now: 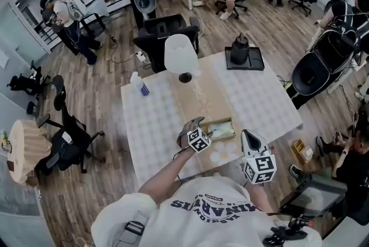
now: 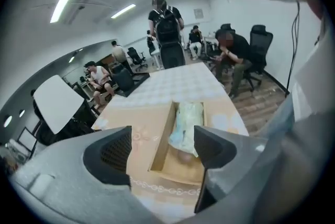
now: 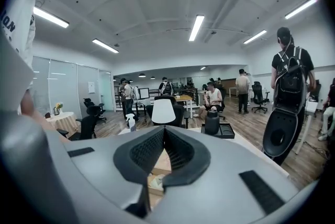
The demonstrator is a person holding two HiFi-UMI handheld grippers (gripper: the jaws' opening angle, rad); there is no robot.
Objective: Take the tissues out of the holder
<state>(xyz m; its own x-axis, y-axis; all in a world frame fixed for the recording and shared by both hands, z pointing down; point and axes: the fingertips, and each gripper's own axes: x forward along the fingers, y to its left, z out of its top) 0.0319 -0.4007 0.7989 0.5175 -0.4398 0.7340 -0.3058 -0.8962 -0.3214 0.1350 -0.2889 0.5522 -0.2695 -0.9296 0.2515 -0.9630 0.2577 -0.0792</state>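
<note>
Tissues (image 2: 187,122): soft pack lying inside the wooden holder (image 2: 158,150), pushed toward its far end, near end bare. Holder sits on the tan runner (image 1: 203,96) on the surface (image 1: 151,124).

Left gripper (image 2: 162,144): fingers (image 2: 112,155) spread wide above the holder's near end, nothing between them, no contact with the pack. Right gripper (image 3: 163,136): fingers (image 3: 144,152) pressed together, empty, off to the side, pointing across the room.

Risks, my read:
- pack lies close to one side wall, so a finger may land on the rim and miss the pack
- nothing braces the holder, so it may lift or slide on the runner
- a pinch on loose wrap alone could slip or tear

Writing: none legible on pack or holder. Shirt print (image 1: 212,203) is upside down, not reliably readable. Cubes carry only square markers.
</note>
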